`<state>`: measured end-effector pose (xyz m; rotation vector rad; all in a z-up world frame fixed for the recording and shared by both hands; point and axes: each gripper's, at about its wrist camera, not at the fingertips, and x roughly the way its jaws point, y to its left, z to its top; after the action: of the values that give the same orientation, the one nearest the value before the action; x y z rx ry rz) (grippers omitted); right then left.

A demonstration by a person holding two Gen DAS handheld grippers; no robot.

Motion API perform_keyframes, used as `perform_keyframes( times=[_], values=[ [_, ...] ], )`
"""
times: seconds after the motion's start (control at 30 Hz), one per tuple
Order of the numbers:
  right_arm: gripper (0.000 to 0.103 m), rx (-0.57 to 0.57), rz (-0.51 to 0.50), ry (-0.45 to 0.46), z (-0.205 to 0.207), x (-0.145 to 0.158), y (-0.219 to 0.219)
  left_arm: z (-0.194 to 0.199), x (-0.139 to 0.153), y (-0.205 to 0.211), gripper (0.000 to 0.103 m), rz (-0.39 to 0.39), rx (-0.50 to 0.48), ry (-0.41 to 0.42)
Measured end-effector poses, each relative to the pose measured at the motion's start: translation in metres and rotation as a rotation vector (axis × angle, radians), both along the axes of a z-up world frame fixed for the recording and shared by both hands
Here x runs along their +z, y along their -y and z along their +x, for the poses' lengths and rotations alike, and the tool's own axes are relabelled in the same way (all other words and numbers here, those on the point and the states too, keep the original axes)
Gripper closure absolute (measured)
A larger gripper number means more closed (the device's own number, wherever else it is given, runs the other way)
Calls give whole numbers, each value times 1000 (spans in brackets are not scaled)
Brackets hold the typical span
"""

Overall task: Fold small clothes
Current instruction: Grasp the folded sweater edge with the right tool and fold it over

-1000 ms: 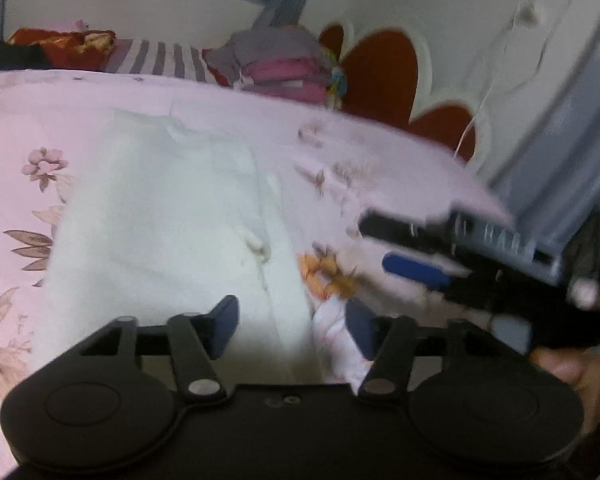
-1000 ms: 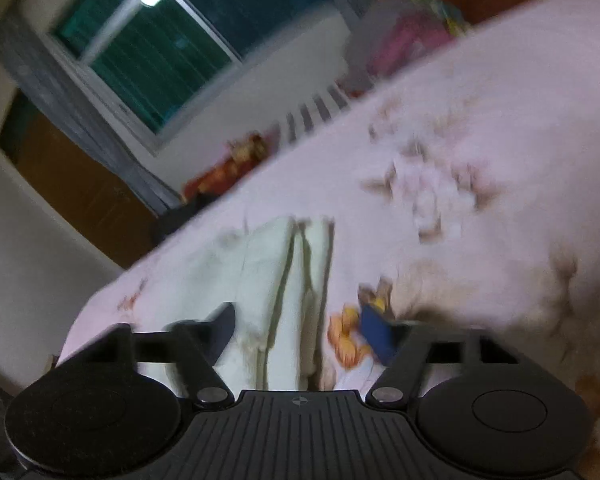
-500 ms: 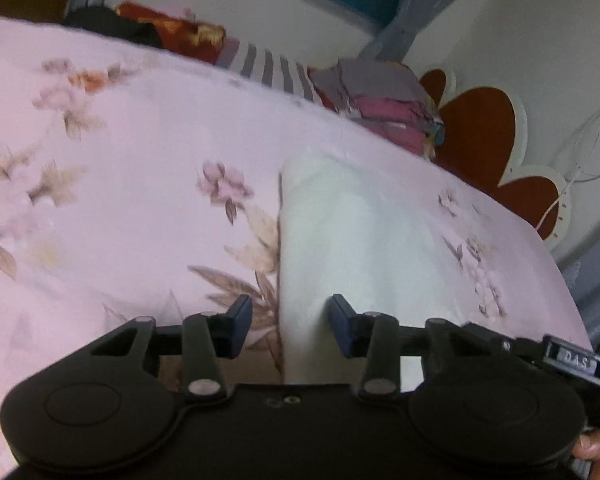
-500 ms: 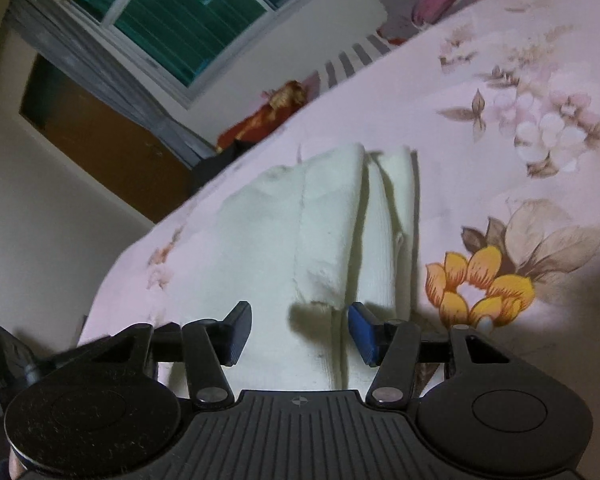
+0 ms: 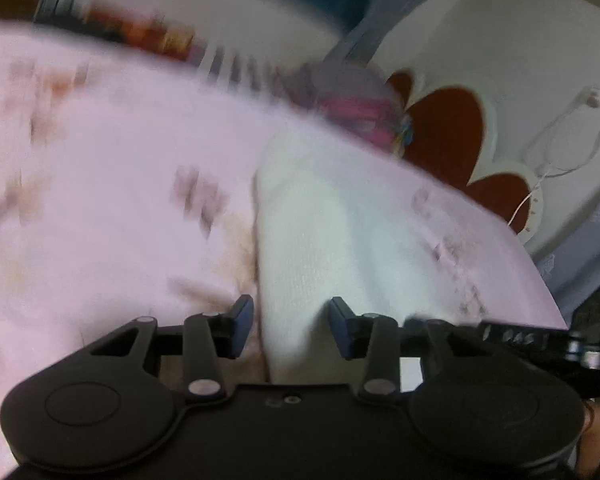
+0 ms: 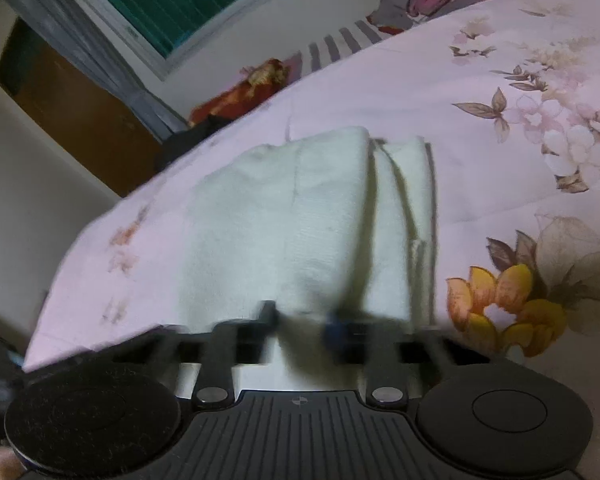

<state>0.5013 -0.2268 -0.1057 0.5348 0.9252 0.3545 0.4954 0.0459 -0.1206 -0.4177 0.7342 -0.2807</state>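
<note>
A white folded cloth (image 5: 332, 224) lies on the pink flowered bedspread (image 5: 100, 184). My left gripper (image 5: 292, 322) is open, its blue-tipped fingers astride the cloth's near left edge. In the right wrist view the same cloth (image 6: 300, 216) lies in long folds. My right gripper (image 6: 300, 318) is blurred, its fingers a short gap apart around the cloth's near edge. The right gripper's body shows at the lower right of the left wrist view (image 5: 540, 336).
A pile of folded clothes (image 5: 356, 108) sits at the far side of the bed by a red and white headboard (image 5: 448, 128). A striped pillow (image 6: 340, 46) and a red item (image 6: 244, 92) lie near the window wall.
Both grippers have moved in closer over the cloth's near edge. The right gripper's fingers have narrowed around the cloth. Both views are blurred by motion.
</note>
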Motion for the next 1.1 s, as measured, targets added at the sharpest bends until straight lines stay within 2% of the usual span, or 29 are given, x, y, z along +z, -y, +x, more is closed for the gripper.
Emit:
perform_keyframes(
  times=[0.07,0.13,0.17,0.23,0.3,0.37,0.47,0.5,0.53,0.57,0.6,0.63,0.73,0.87,0.93,0.97,1.0,1.03,1.1],
  values=[
    [86,-5,10,3,-1,0,3,0,8,6,63,21,-35,48],
    [87,1,2,13,-4,2,2,8,7,19,63,103,-96,34],
    [88,0,1,14,-5,2,2,13,3,24,64,118,-117,15],
    [89,-4,4,15,-6,2,3,18,-4,28,64,96,-127,-24],
    [90,-10,8,22,-8,3,6,16,-2,32,64,108,-129,-13],
    [91,-7,1,39,-11,8,8,13,2,32,64,89,-128,-8],
    [89,20,-9,69,-15,14,9,14,1,36,64,130,-122,-10],
    [81,20,-12,68,-14,12,9,13,-1,32,63,117,-110,-16],
    [47,8,-15,66,-13,11,10,12,-2,27,64,95,-96,-15],
    [30,-13,-10,77,-14,11,12,8,-1,23,64,79,-79,-6],
    [30,-20,19,99,-16,12,15,4,-2,18,63,73,-57,-6],
    [30,-11,42,92,-15,11,17,2,-3,14,62,67,-39,-13],
    [47,22,59,47,-6,5,14,0,-10,5,62,27,-13,-36],
    [47,32,73,15,3,-2,7,9,-21,5,59,-8,-19,-103],
    [48,49,67,19,7,0,2,10,-23,8,60,-2,-26,-110],
    [73,61,53,24,8,2,-2,10,-21,10,60,14,-27,-105],
    [86,74,21,25,10,3,-7,9,-18,12,62,32,-28,-96],
    [86,85,-5,16,11,3,-7,6,-13,13,67,43,-27,-78],
    [88,87,-26,33,9,10,-8,1,-2,16,67,51,-43,-23]
  ],
)
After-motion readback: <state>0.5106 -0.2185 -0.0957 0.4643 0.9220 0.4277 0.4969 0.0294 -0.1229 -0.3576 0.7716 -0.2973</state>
